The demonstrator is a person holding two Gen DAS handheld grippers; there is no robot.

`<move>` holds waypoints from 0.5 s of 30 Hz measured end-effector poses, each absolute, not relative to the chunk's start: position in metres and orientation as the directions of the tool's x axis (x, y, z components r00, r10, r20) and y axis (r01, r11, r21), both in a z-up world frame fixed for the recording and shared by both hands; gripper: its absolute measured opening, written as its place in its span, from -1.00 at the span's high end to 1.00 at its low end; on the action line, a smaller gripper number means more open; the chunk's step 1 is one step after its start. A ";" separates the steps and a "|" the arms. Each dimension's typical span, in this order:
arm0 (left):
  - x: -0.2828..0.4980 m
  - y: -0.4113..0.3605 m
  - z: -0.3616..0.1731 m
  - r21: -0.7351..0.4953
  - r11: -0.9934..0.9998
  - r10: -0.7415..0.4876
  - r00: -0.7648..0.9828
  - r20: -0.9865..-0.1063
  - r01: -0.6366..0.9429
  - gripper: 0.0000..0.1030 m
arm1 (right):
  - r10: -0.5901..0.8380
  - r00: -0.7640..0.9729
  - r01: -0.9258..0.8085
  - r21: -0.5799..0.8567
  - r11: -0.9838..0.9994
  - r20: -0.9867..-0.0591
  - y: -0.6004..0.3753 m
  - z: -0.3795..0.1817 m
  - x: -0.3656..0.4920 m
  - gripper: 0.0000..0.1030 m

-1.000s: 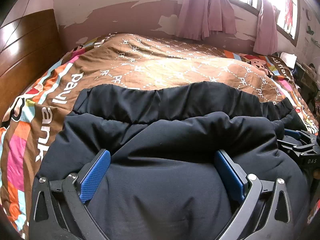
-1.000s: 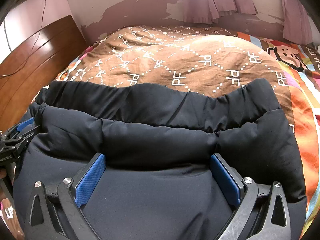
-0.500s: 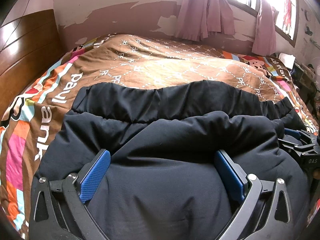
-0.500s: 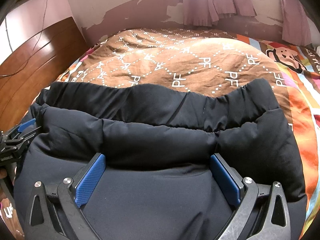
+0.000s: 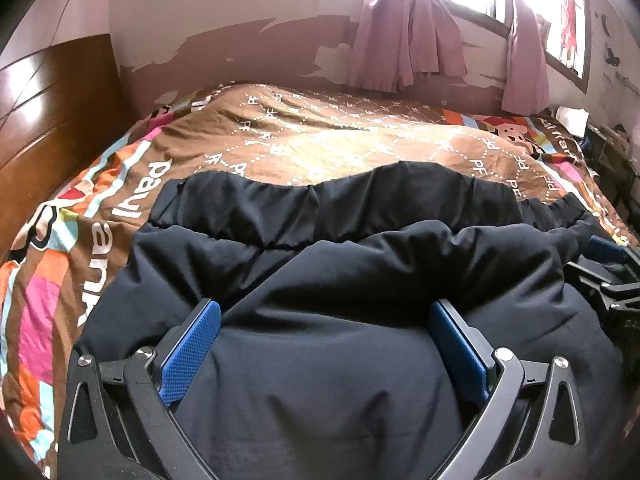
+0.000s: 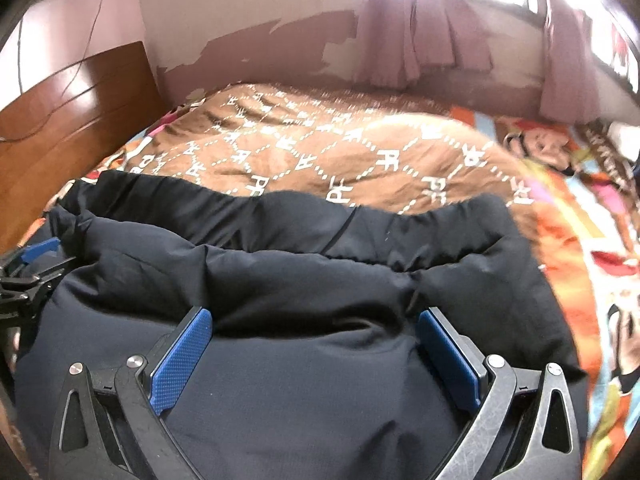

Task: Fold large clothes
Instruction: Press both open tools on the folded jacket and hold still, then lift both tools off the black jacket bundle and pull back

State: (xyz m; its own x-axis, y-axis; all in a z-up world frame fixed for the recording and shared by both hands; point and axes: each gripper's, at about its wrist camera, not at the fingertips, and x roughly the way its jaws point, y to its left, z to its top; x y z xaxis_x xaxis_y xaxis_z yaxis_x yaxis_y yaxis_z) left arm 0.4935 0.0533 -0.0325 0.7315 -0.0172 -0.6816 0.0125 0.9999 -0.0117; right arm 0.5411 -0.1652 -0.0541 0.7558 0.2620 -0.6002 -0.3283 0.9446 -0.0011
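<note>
a dark padded jacket [image 5: 320, 280] lies across the near part of the bed, on a brown patterned quilt [image 5: 320, 140], its folded edge toward the far side. the left gripper [image 5: 324, 344] and right gripper [image 6: 314, 346] both sit spread wide over the near bulk of the jacket, clamping nothing.

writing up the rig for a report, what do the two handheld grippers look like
The left gripper and the right gripper look alike: a black frame with triangular cut-outs and round silver rivets, and two fingers faced with blue dimpled pads. The right one's frame looks scuffed. No cables, hands or sleeves show.
</note>
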 end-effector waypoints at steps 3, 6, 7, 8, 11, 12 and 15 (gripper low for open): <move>0.490 0.057 -0.025 -0.013 1.000 -0.004 0.746 -0.666 -0.007 -0.98 | 0.220 0.796 -0.303 -0.056 0.952 -0.565 -0.163 -0.048 0.532 -1.00; 0.477 0.070 -0.005 -0.068 0.997 -0.007 0.802 -0.597 -0.041 -0.98 | 0.190 0.829 -0.282 -0.099 0.954 -0.525 -0.162 -0.041 0.522 -1.00; 0.472 0.076 0.002 -0.089 0.995 -0.014 0.819 -0.574 -0.045 -0.98 | 0.184 0.838 -0.276 -0.108 0.955 -0.514 -0.163 -0.038 0.519 -1.00; 0.468 0.082 0.008 -0.107 0.993 -0.020 0.834 -0.552 -0.047 -0.98 | 0.179 0.845 -0.271 -0.115 0.956 -0.504 -0.164 -0.036 0.516 -1.00; 0.461 0.098 0.027 -0.097 0.993 0.004 0.853 -0.522 -0.064 -0.98 | 0.162 0.869 -0.248 -0.128 0.960 -0.467 -0.167 -0.027 0.506 -1.00; 0.458 0.102 0.031 -0.086 0.994 0.015 0.856 -0.517 -0.070 -0.98 | 0.152 0.878 -0.236 -0.135 0.962 -0.454 -0.169 -0.024 0.503 -1.00; 0.451 0.120 0.040 -0.065 0.994 0.044 0.856 -0.515 -0.091 -0.98 | 0.136 0.899 -0.218 -0.156 0.963 -0.417 -0.173 -0.015 0.495 -1.00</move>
State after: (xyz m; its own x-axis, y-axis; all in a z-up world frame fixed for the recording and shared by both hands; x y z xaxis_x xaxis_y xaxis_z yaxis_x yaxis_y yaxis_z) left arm 0.4509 0.1201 0.0404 0.8562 0.0445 -0.5148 -0.0909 0.9937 -0.0654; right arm 0.4955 -0.1734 -0.0145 0.8986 0.1361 -0.4172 -0.2185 0.9633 -0.1562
